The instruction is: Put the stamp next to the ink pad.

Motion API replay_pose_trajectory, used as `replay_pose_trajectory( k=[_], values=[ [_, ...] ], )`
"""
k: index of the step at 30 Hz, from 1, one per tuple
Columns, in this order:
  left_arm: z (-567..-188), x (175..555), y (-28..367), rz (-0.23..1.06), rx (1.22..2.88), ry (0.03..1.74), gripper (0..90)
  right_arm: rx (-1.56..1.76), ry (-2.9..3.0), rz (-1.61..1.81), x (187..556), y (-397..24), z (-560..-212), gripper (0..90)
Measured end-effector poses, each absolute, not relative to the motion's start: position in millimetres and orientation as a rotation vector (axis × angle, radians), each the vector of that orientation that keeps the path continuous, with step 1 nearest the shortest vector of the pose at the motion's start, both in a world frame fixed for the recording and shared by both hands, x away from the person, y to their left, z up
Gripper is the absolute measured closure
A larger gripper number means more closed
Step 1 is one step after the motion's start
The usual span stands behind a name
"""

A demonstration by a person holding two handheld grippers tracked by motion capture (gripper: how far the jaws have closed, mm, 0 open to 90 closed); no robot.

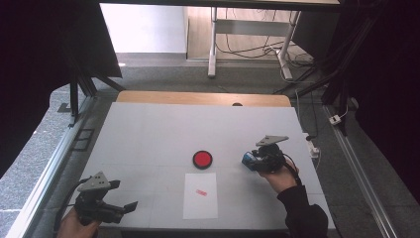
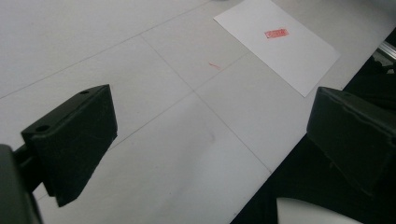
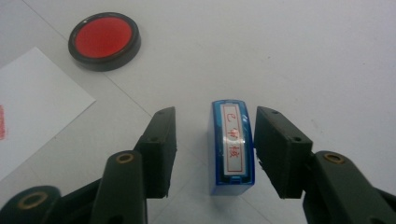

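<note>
Step in hand: we judge that we are setting down the blue translucent plastic stamp with a white label of red characters (image 3: pixel 232 148); the red mark already on the white sheet of paper (image 1: pixel 200 196) suggests the stamping is done.
Stamp: it stands on the white table top (image 1: pixel 148 134) between the two black jaws, to the right of the round black-rimmed red ink pad (image 1: pixel 202 159).
Right gripper (image 3: pixel 212 151): its jaws stand apart; a clear gap shows on the left of the stamp, and the right pad sits just beside it, perhaps touching; we count this as released.
Left gripper (image 2: pixel 210 135): its jaws stand wide apart over bare table near the front edge, with nothing between them; the sheet lies farther off.
How to do it well: we spread the jaws until both pads are plainly free of the stamp; then we draw the gripper straight back along its own line, without swinging sideways.
Risk: a pad dragging on the stamp's side could tip it or slide it toward the ink pad.
Left hand: we keep it parked well away from the sheet.
</note>
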State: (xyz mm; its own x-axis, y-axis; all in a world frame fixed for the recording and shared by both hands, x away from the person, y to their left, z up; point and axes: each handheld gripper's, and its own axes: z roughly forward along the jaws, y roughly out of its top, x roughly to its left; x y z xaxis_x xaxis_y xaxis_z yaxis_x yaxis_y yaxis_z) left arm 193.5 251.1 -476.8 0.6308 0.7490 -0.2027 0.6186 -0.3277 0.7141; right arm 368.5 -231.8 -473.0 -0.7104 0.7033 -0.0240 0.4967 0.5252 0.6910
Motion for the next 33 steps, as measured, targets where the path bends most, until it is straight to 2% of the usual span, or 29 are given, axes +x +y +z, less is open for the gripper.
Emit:
replay_pose_trajectory(
  k=[9, 33],
  values=[
    [-476.8, 193.4, 251.4, 0.206, 2.050, 1.069, 2.0, 1.019, 2.462, 1.021, 362.9, -228.2, -468.0, 34.9],
    [-476.8, 193.1, 251.2, 0.210, 2.055, 1.064, 2.0, 1.006, 2.464, 1.149, 332.4, -220.0, -451.8, 16.1]
  ],
)
